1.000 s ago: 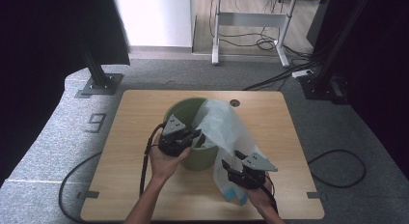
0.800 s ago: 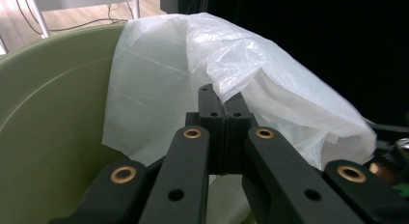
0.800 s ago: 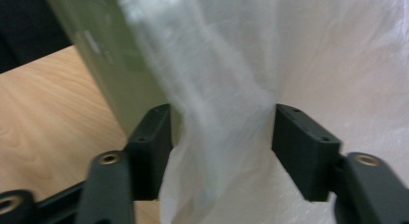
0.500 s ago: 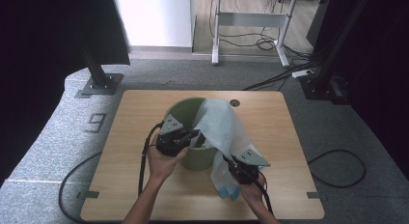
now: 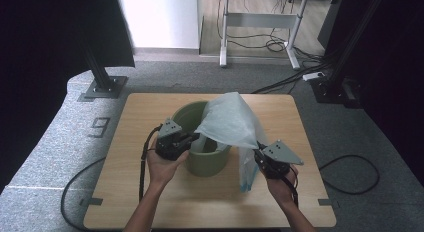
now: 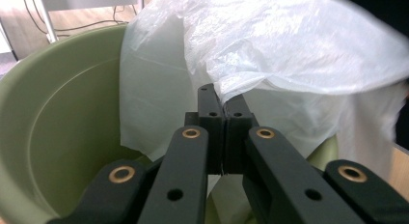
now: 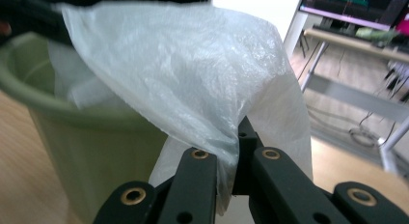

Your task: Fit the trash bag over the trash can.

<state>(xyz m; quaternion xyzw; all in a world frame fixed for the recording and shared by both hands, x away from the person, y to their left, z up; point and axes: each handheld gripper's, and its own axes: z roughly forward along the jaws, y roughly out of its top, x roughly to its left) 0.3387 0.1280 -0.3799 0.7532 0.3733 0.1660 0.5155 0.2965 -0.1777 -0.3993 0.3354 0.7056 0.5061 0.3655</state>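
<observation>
Over at the left of the wooden bench (image 5: 125, 192), the left claw (image 5: 192, 140) sits at the near-left rim of the green bucket (image 5: 207, 162), gripped by the person's left hand (image 5: 162, 167). Its jaws are pressed together on an edge of the white plastic bag (image 5: 227, 122); in the left gripper view the thin film (image 6: 289, 50) is pinched right between the black jaw tips of the left claw (image 6: 223, 113), just above the bucket's open mouth (image 6: 58, 127), with more of the bag hanging down inside against the inner wall.

Moving to the middle, the bucket stands upright near the bench's centre. The bag rises from its mouth like a tent, its peak above the bucket's far-right rim, and it drapes down over the right side of the bucket towards the bench top.

Further right, the right claw (image 5: 260, 157) is held in the person's right hand (image 5: 280, 184), just beside the bucket's right wall and raised off the bench. Its jaws have just been closing and now clamp a gathered fold of the bag; the right gripper view shows the film (image 7: 183, 79) bunched between the jaws of the right claw (image 7: 234, 137), stretched up and across to the bucket (image 7: 91, 151) on the left of that view. Below this claw, a flat part of the bag with bluish print hangs down to the bench.
</observation>
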